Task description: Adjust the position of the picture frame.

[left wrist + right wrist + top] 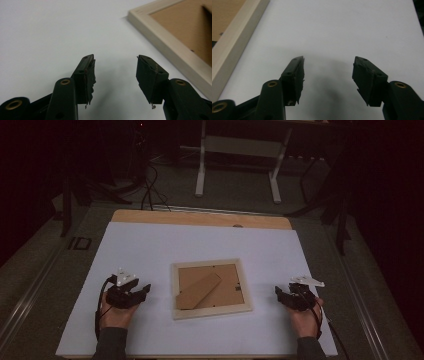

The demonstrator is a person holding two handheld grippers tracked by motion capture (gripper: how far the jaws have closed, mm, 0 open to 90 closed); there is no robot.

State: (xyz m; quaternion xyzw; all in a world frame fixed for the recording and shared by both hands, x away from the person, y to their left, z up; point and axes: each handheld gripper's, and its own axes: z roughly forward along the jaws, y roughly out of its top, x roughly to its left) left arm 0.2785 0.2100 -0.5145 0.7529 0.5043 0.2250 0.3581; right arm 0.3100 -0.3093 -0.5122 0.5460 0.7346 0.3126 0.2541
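Observation:
A pale wooden picture frame [211, 289] lies face down on the white sheet [200, 245], its brown backing board and folded stand facing up. My left gripper [142, 291] rests on the sheet to the left of it, open, with nothing between its jaws. In the left gripper view the open gripper [115, 63] points past the picture frame's corner [172, 47] at the upper right. My right gripper [281, 293] sits to the right of the picture frame, also open and empty. The right gripper view has the open gripper [328, 65] over bare sheet, with the picture frame's edge [234, 42] at the left.
The sheet covers a wooden table whose bare strip [200, 217] shows at the far edge. Beyond it stands a white table's metal legs [237, 167] and cables [150, 187] on the dark floor. Wide white room lies around the picture frame.

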